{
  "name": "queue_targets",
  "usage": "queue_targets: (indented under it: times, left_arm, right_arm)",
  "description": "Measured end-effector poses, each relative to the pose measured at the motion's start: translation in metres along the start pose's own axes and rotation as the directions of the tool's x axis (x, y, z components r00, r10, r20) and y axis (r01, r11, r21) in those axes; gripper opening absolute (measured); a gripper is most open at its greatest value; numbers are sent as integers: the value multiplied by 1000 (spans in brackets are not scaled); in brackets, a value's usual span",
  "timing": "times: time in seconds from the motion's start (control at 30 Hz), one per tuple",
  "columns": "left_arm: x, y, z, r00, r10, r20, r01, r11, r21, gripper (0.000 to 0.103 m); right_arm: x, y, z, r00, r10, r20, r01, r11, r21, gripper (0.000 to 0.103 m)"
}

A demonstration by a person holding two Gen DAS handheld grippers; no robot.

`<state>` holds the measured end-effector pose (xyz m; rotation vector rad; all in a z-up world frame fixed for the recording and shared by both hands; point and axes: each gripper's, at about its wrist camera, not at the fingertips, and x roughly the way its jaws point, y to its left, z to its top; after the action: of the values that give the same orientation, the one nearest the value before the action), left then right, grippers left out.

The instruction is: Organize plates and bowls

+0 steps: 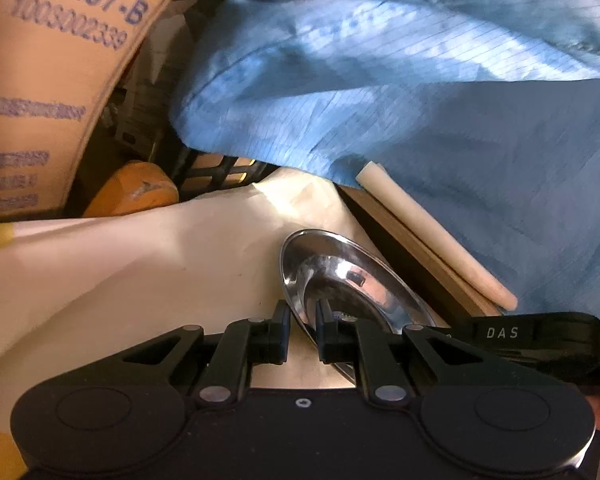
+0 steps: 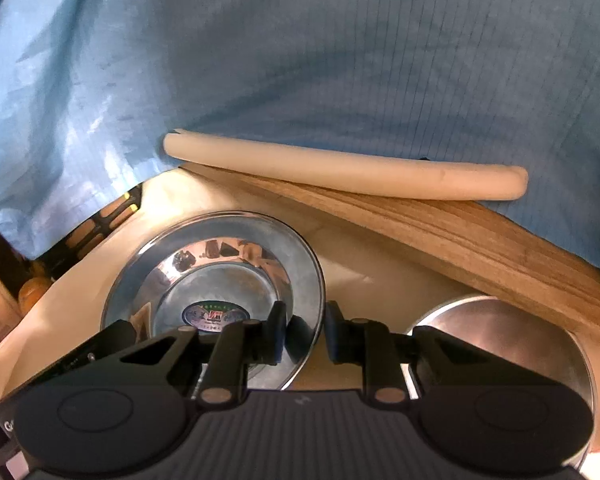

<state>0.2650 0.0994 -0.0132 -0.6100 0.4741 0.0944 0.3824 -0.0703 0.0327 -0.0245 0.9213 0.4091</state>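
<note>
Two black grippers meet on one shiny, round stainless-steel bowl [image 2: 220, 280] that sits on the cream sheet covering the worktop [image 1: 140, 260].

In the left wrist view, the left gripper [image 1: 304, 312] has its jaws nearly together, pinching the bowl's near rim edge-on. The bowl fills the space from 12 to 2 o'clock of the fingertips and looks tilted.

In the right wrist view, the right gripper [image 2: 305, 312] has narrow jaws straddling the bowl's rim at the bowl's 4 o'clock: one pad lies inside against the wall, the other just outside. A printed sticker sits in the bowl's bottom.

At 4 o'clock of that gripper lies a second, duller round steel vessel [image 2: 540, 344], partly hidden behind the gripper body.

Beyond both, a wooden board [image 2: 460, 232] runs from 12 towards 3 o'clock, with a cream foam tube [image 2: 340, 172] lying along its far edge.

Farthest, striped blue cloth [image 2: 300, 60] fills the upper frame. At 10 o'clock in the left view stands a cardboard box with blue print [image 1: 60, 60].
</note>
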Motion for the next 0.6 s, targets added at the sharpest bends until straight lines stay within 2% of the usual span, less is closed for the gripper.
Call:
queue_targets:
  times: [0.27,0.6]
  left_arm:
    - [-31,-10,-7,999,-16,37,15,999,40,13]
    - [-81,-33,-9,994,-79,79,70,991,113,13]
  right_arm:
    - [-29,2,-14,999,21,31,-21,1000,-5,22]
    - [-95,-3,-35,993,47,109,-47,999,-4,23]
